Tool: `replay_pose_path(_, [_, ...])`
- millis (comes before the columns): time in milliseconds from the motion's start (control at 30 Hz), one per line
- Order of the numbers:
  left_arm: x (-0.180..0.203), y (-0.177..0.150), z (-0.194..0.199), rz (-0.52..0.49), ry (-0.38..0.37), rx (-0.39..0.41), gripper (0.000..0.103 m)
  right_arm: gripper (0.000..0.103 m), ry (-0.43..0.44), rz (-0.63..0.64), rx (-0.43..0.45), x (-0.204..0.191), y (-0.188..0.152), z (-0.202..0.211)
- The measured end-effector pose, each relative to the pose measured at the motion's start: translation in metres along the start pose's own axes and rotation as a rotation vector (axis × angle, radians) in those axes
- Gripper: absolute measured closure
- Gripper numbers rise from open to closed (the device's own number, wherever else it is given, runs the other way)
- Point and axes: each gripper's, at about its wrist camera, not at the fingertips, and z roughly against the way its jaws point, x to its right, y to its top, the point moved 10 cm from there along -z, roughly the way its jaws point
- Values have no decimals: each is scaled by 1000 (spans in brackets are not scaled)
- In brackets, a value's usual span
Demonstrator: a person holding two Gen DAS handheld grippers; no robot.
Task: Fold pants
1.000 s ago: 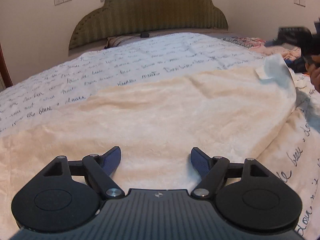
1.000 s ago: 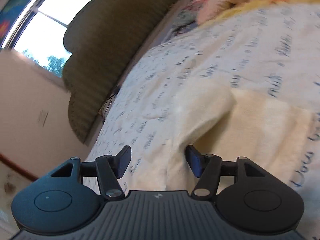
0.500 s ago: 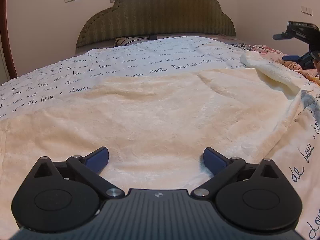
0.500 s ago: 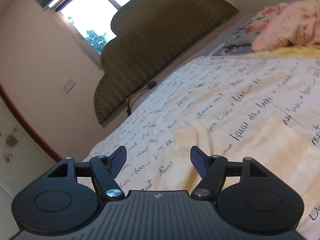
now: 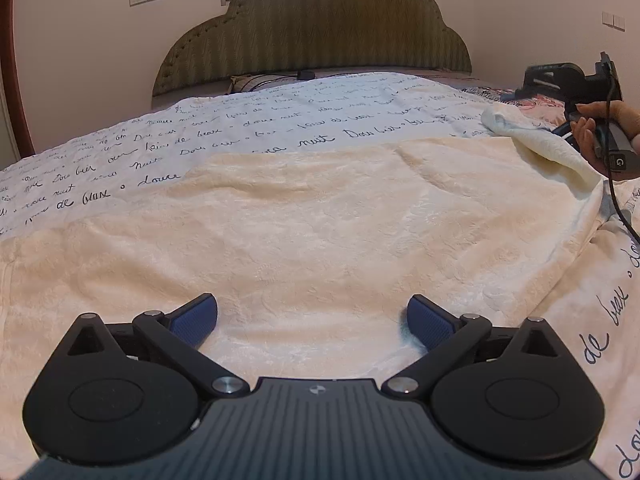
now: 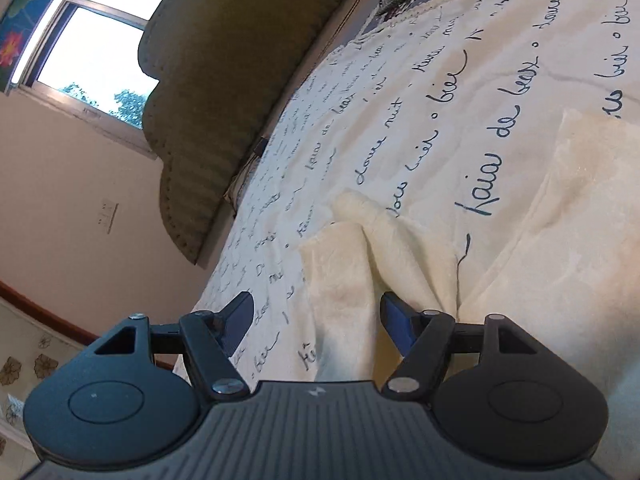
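R gripper (image 6: 316, 322) jaws apart, just been closing | cream pants (image 6: 360, 264) fold between, untouched | headboard (image 6: 224, 80) 11 o'clock

One pants (image 5: 320, 232), one bedspread (image 5: 280, 120), one headboard (image 5: 312, 32), two grippers

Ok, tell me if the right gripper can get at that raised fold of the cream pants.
Probably yes. The right gripper is open, its jaws just closing in, with the raised fold of the cream pants right ahead between them and nothing blocking.
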Motion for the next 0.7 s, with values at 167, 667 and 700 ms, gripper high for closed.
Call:
replay_pose_path(167, [11, 14, 15, -66, -5, 33, 5, 98, -32, 89, 136, -2, 16, 29])
replay_pose_path(667, [47, 36, 29, -149, -56, 66, 3, 98, -375, 201, 226, 103, 14, 156])
replay_pose_path(700, [46, 34, 30, -154, -54, 68, 3, 98, -369, 170, 228, 110, 11, 158])
